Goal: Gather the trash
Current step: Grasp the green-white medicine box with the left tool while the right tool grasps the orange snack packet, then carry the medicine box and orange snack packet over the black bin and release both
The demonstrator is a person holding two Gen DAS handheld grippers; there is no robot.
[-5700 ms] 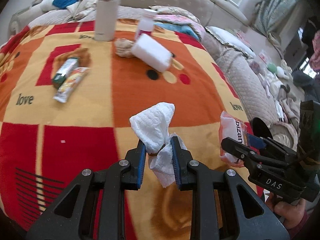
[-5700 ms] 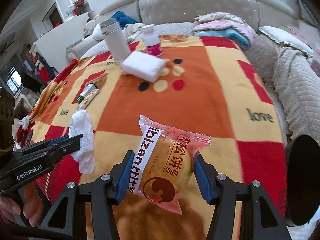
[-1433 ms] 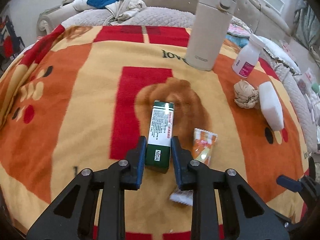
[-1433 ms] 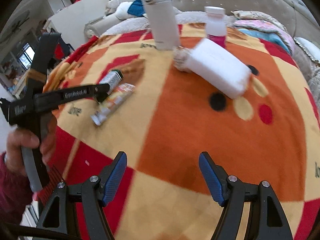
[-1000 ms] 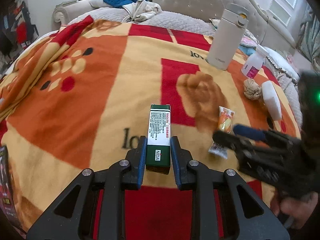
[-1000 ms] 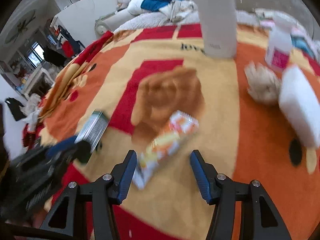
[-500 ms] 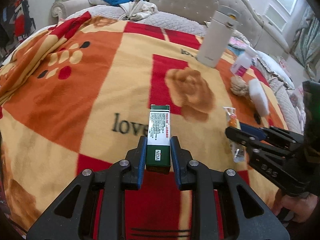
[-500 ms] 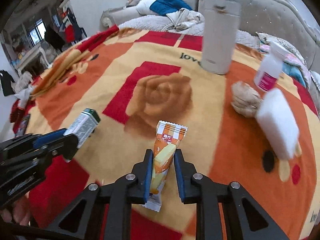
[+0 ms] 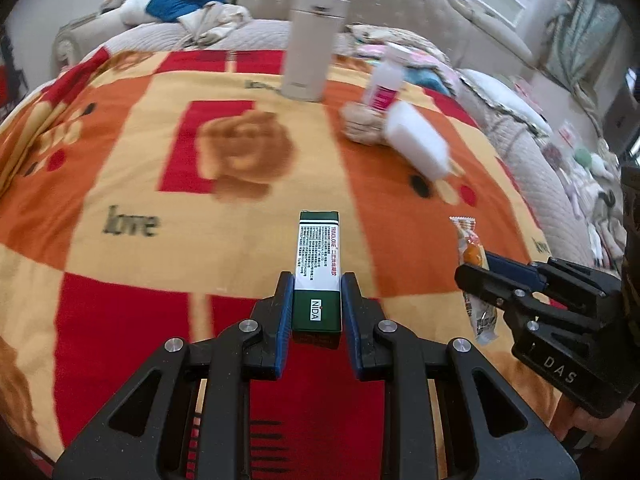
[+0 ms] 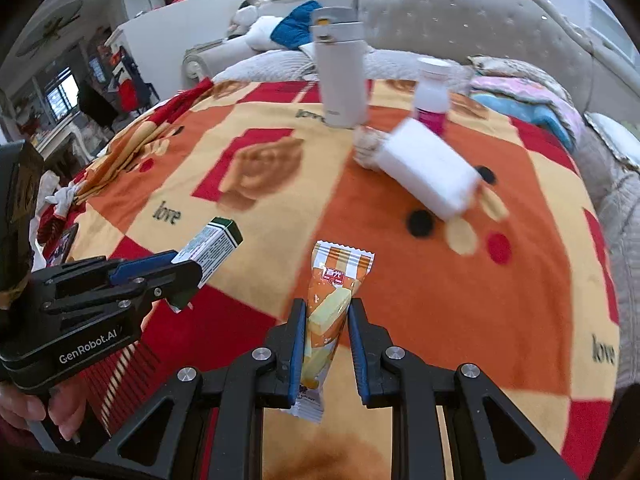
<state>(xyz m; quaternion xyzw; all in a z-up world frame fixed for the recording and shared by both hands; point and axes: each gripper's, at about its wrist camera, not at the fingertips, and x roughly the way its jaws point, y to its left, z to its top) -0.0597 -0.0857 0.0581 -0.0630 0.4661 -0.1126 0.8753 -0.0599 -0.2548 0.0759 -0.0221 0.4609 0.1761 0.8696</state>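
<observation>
My left gripper (image 9: pixel 317 280) is shut on a green and white NIDA box (image 9: pixel 317 264) and holds it above the red and orange blanket (image 9: pixel 132 168). My right gripper (image 10: pixel 327 306) is shut on an orange snack wrapper (image 10: pixel 332 292), also lifted off the blanket. In the left wrist view the right gripper (image 9: pixel 478 270) is at the right with the wrapper (image 9: pixel 472 252) in it. In the right wrist view the left gripper (image 10: pixel 176 264) is at the left with the box (image 10: pixel 210 248). A crumpled brownish paper ball (image 9: pixel 362 126) lies further back.
A white thermos (image 9: pixel 310 44), a small bottle with a pink label (image 9: pixel 384 84) and a white tissue pack (image 9: pixel 418 146) stand at the far side of the blanket. Pillows and clothes lie against the headboard behind. The bed edge drops off to the right.
Both grippers have drawn back toward the near edge of the bed with their items. The view has swung right, so the thermos and tissue pack sit more centrally.
</observation>
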